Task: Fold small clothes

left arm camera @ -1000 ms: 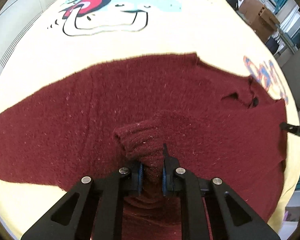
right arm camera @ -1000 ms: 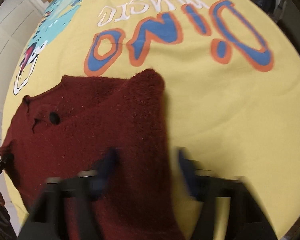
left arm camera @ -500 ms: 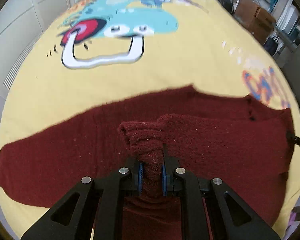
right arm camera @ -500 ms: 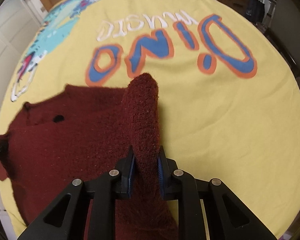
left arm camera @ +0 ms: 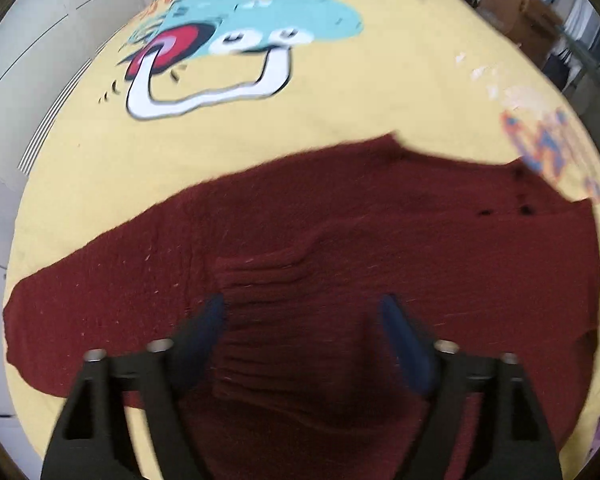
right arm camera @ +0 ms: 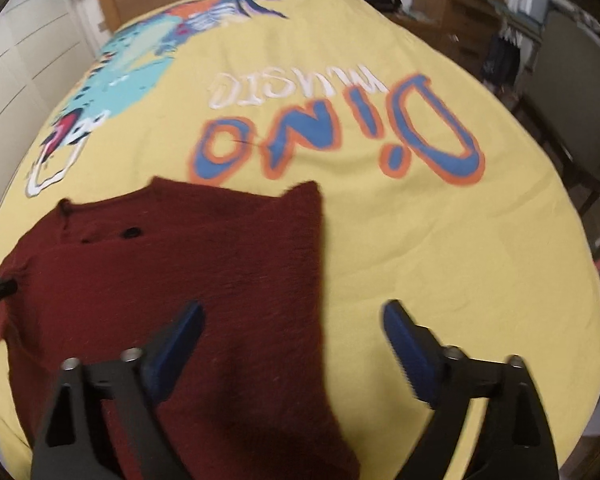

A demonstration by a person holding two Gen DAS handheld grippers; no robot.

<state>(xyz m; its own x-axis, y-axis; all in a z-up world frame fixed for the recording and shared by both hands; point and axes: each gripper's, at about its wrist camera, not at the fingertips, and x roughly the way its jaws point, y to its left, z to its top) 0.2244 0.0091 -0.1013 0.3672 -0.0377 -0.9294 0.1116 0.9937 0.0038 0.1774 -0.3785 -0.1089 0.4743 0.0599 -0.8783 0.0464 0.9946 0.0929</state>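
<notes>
Shown from both wrist views, a dark red knitted sweater (left arm camera: 380,240) lies flat on a yellow bedspread (right arm camera: 440,260) printed with a cartoon dinosaur and blue-and-orange lettering; one sleeve, ending in a ribbed cuff (left arm camera: 268,276), is laid across the body, while the other sleeve reaches outward toward the left edge of the left view. Left gripper (left arm camera: 300,320): jaws opening, already wide, poised above the cuff, its blue pads clear of the cloth, holding nothing. Right gripper (right arm camera: 292,320): jaws likewise opening and wide, straddling the sweater's right-hand edge above knit and bedspread, holding nothing. Small dark buttons (right arm camera: 134,233) mark the neckline. Handling, as a judgement: the knit looks soft, thick and limp, light enough to lift by a pinch yet apt to sag, stretch and drag its lower layers; its fuzzy surface should grip the pads well. Best holds are probably doubled edges, such as cuff, hem and shoulder seam, rather than single-layer fabric.
</notes>
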